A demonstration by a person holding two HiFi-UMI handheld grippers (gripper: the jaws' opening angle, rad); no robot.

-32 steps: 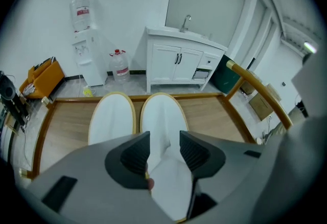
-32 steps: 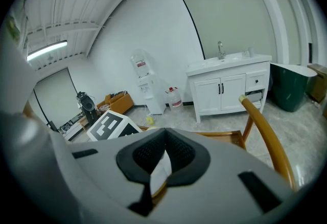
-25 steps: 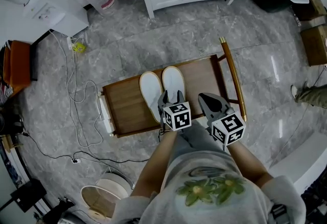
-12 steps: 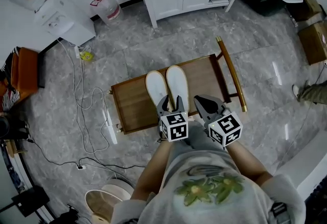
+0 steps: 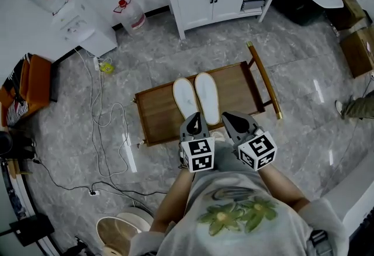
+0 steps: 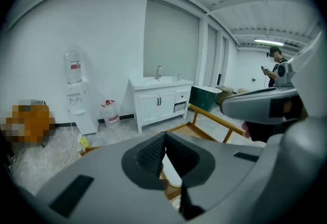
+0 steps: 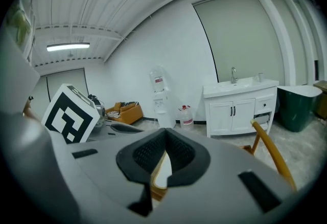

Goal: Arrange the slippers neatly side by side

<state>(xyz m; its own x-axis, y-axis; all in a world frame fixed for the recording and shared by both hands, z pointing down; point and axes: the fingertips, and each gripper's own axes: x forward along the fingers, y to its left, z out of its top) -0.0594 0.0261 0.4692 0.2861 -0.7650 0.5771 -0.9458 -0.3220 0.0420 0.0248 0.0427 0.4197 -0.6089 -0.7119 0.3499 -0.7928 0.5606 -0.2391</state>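
Left gripper [image 5: 195,119] — jaws shut together with nothing between them; right gripper [image 5: 231,120] likewise closed and empty, both above the near edge of the wooden bench [image 5: 158,117]. Slippers [image 5: 197,97] lie close side by side on it, and a careless forward dip of either tip could likely knock a heel askew. Against a second ago — left jaws stood apart then, now closed.

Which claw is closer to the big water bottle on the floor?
Left. The left claw hangs over the near edge of the wooden cart, on the side toward the water bottle; the right claw is beside it, farther away.
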